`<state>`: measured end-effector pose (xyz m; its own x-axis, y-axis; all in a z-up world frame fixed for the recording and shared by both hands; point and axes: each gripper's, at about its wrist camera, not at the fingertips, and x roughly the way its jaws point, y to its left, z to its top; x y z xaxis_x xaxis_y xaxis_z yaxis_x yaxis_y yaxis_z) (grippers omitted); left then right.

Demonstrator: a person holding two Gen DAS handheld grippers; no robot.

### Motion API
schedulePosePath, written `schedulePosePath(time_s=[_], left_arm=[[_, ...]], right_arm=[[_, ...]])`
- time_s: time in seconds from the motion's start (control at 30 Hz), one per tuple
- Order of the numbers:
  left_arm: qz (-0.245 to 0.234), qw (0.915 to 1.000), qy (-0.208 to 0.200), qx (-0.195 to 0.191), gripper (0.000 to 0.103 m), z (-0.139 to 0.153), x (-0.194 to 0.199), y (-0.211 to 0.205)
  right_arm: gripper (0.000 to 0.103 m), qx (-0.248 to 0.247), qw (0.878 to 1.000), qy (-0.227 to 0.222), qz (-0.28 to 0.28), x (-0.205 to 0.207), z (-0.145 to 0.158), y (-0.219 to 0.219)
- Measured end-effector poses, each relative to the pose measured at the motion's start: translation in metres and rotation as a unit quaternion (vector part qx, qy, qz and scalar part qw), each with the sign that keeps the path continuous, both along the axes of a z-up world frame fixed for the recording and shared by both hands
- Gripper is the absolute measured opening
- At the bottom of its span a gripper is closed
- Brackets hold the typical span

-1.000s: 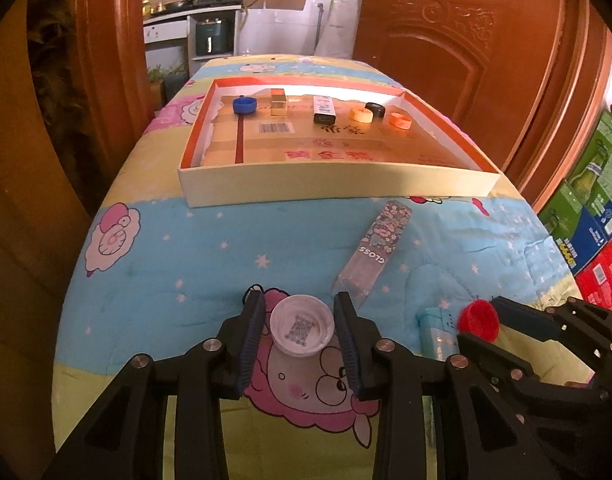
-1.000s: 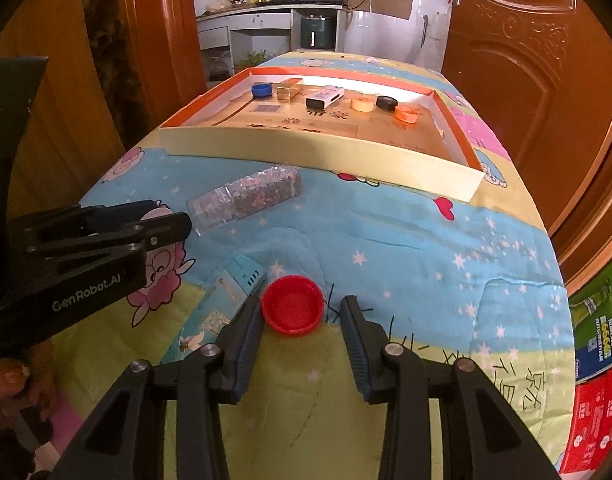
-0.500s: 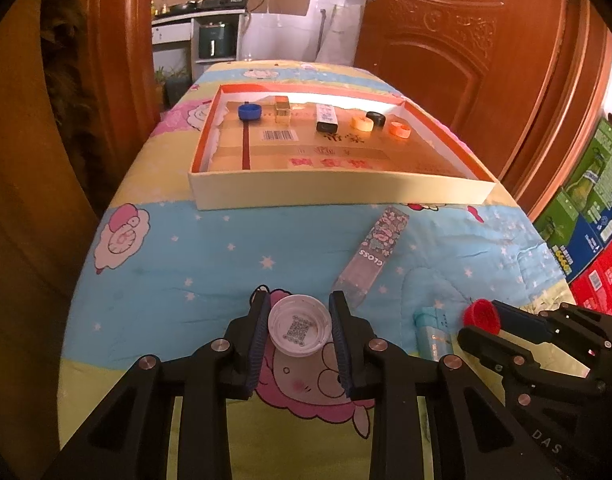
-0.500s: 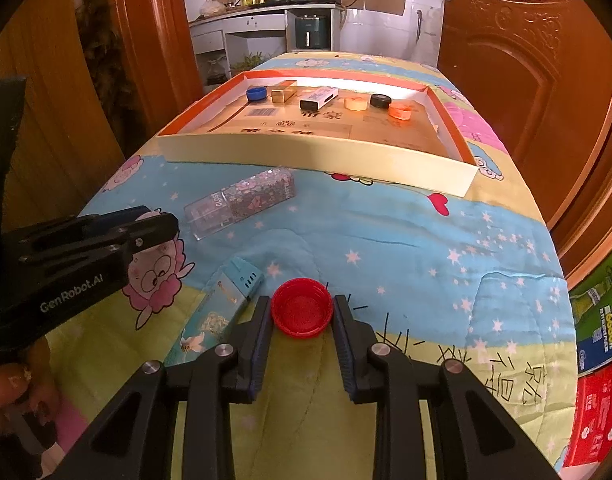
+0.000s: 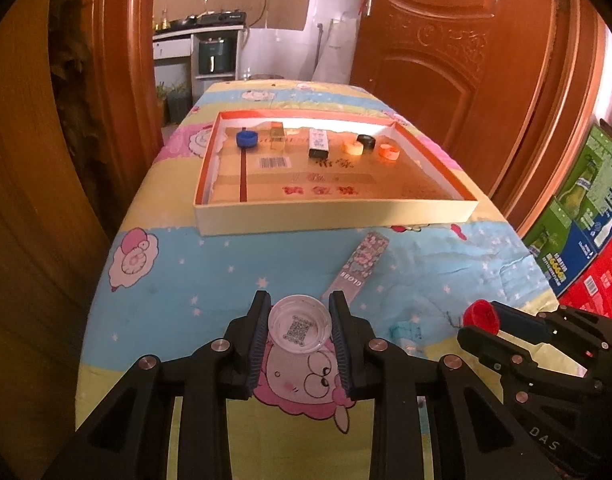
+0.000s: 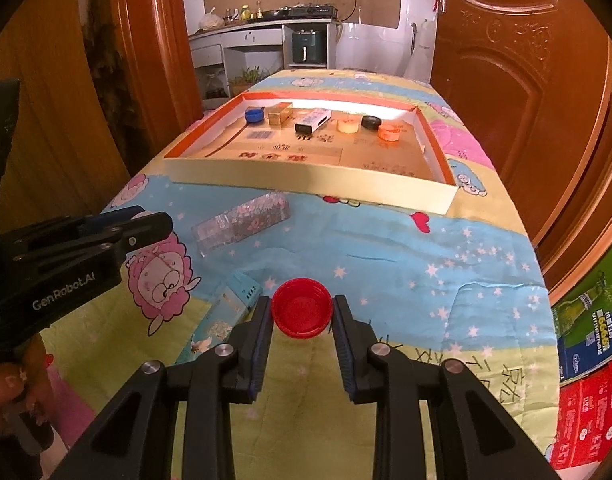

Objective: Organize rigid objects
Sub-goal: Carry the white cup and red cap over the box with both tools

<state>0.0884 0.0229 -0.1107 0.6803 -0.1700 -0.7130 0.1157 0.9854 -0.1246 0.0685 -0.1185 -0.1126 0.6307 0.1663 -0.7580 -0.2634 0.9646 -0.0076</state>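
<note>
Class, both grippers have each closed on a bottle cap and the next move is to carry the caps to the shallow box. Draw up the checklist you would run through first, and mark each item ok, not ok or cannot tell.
1. Left gripper shut on the white cap: ok, pads press both sides.
2. Right gripper shut on the red cap: ok.
3. Caps lifted clear of the cloth: cannot tell.
4. Free floor in the box for two caps: ok, the near half is bare cardboard; items sit in a row along the far wall.
5. Path to the box: not ok for a low carry, the patterned tube lies between, and the near wall must be cleared.
6. Grippers apart from each other: ok.
</note>
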Motion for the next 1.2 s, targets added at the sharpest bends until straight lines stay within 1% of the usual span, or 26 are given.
schedulePosePath(time_s=[0.57, 0.8, 0.97, 1.2], left_arm=[[-0.013, 0.9992, -0.036, 0.013, 0.031, 0.040, 0.013, -0.021], [-0.019, 0.9987, -0.044, 0.016, 0.031, 0.050, 0.022, -0.029], [-0.013, 0.9988, -0.046, 0.010, 0.031, 0.056, 0.031, -0.031], [0.003, 0.9989, -0.046, 0.013, 0.031, 0.060, 0.049, -0.029]], right_arm=[[0.030, 0.008, 0.999, -0.044, -0.014, 0.013, 0.038, -0.020], [0.030, 0.010, 0.998, -0.055, -0.017, 0.021, 0.050, -0.025], [0.030, 0.014, 0.998, -0.057, -0.021, 0.029, 0.054, -0.029], [0.030, 0.019, 0.998, -0.061, -0.027, 0.043, 0.059, -0.034]])
